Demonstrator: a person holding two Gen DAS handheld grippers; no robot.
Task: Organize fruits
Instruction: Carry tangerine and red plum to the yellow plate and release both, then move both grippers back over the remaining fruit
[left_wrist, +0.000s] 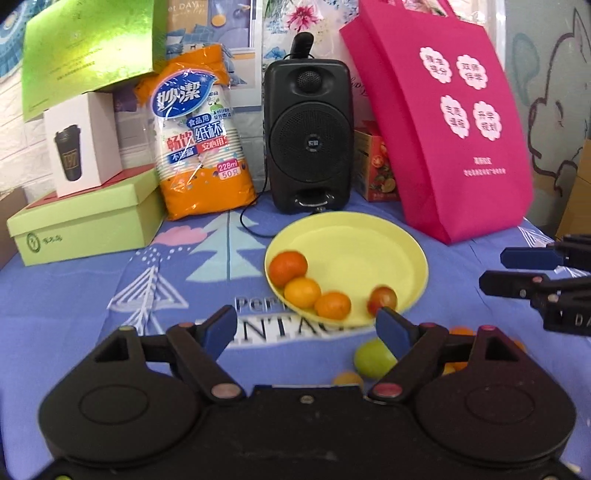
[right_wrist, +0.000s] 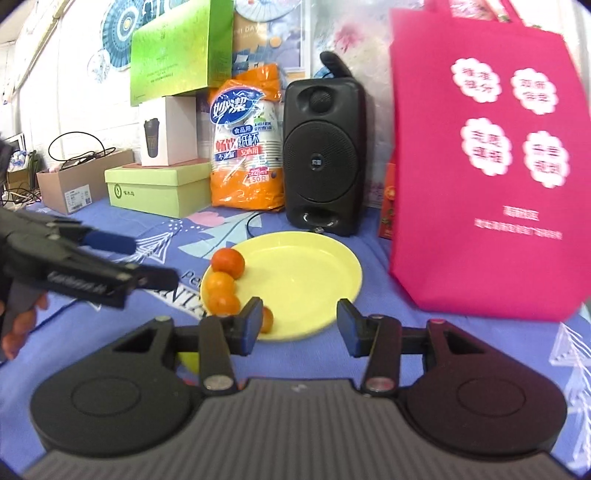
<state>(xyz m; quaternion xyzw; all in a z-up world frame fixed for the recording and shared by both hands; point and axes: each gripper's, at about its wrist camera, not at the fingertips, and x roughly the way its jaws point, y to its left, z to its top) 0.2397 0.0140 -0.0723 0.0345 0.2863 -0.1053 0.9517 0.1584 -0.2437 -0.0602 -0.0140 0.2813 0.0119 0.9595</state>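
Crowding behind yellow plate (left_wrist: 388, 236): speaker (left_wrist: 308, 136), pink bag (left_wrist: 443, 122); left gripper (left_wrist: 308, 328) wide, right gripper (right_wrist: 295, 325) narrower, both empty.

plate (left_wrist: 369, 240): smooth yellow plastic | bag (left_wrist: 443, 129): matt pink fabric | tablecloth (left_wrist: 74, 295): printed cloth

Both wrist cameras looked forward and slightly downward, low over the table, close to the yellow plate (left_wrist: 373, 236). The left sat left of the right, perhaps slightly farther back; both shared the speaker (right_wrist: 322, 155).
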